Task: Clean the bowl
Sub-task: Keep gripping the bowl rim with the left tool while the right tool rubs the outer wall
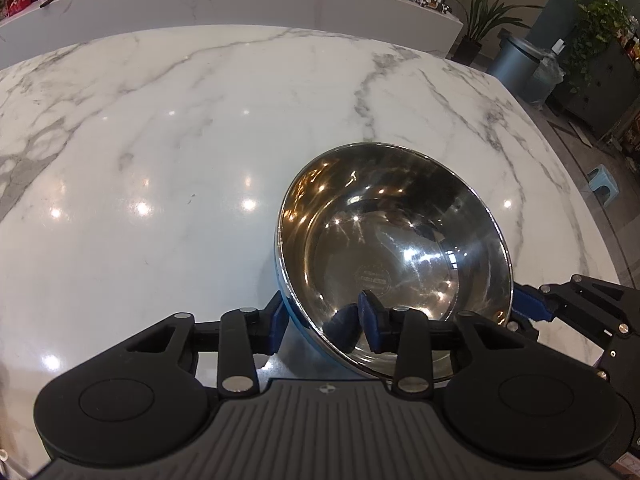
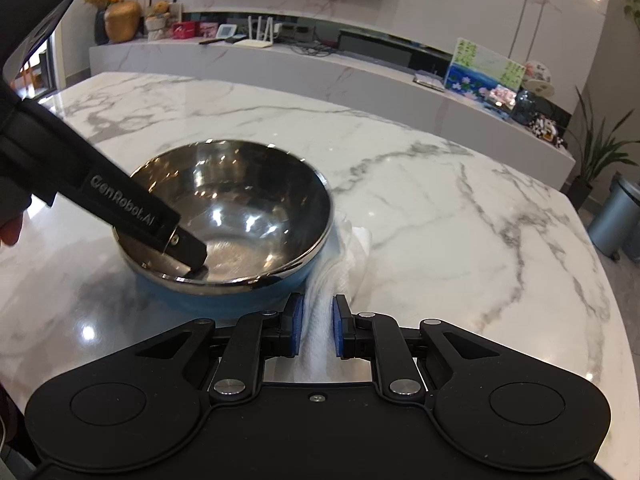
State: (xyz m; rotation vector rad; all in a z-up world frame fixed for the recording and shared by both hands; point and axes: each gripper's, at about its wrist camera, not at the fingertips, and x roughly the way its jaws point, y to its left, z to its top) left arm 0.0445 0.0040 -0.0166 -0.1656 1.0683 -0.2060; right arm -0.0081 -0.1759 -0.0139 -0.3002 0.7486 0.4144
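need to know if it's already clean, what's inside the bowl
Inside the bowl only bare shiny steel and one finger of the left gripper show. The patch under that finger is hidden.

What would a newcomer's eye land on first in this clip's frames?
The shiny steel bowl with its blue outside, sitting near the front edge of the white marble table, stands out first. The left claw grips its near rim, one finger inside and one outside. Next comes the white cloth pinched in the right claw, lying against the bowl's right side.
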